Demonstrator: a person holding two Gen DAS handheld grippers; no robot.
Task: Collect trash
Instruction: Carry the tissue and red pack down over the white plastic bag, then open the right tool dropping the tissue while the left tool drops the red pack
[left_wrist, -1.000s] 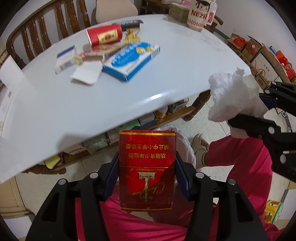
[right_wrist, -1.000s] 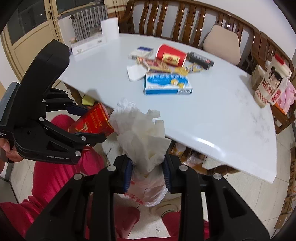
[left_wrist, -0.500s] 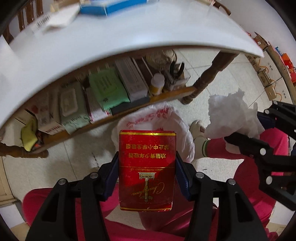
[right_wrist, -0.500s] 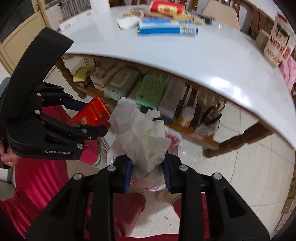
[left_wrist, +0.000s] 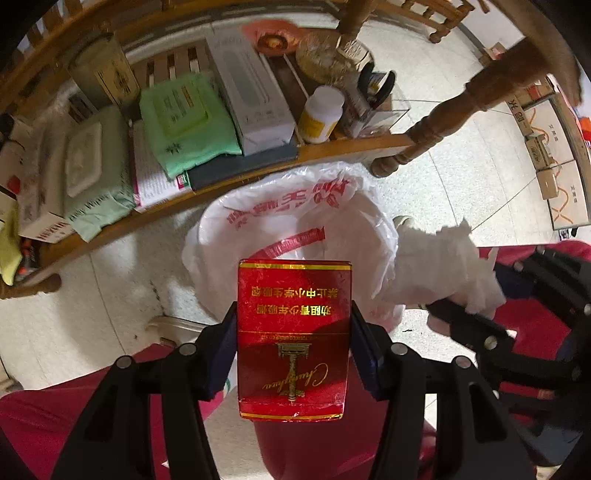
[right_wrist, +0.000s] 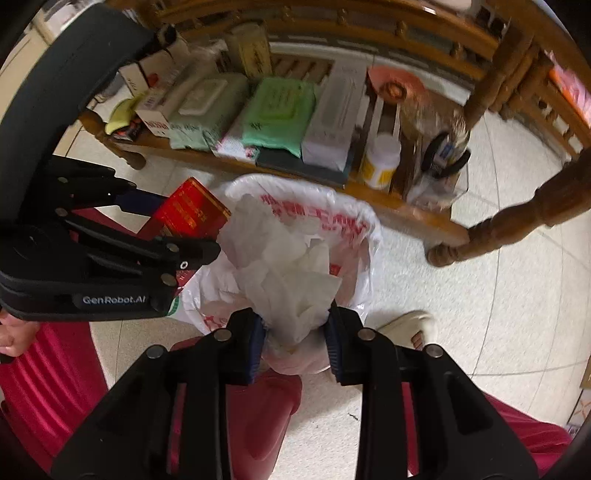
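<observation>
Tools both point steeply down over the white plastic bag (left_wrist: 295, 218) on the floor. I see my left tool (left_wrist: 293, 343) clamped on a glossy red pack (left_wrist: 293, 339) with gold print, flat and rigid, and my right tool (right_wrist: 295, 332) clamped on crumpled white tissue (right_wrist: 291, 284), soft and ragged. Only the right view shows a sandalled foot (right_wrist: 406, 328) beside the bag.

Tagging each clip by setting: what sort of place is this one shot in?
Most likely a home living or dining room. A wooden table shelf holds wet wipe packs and a pill bottle; a bag-lined trash bin stands on a tiled floor.
</observation>
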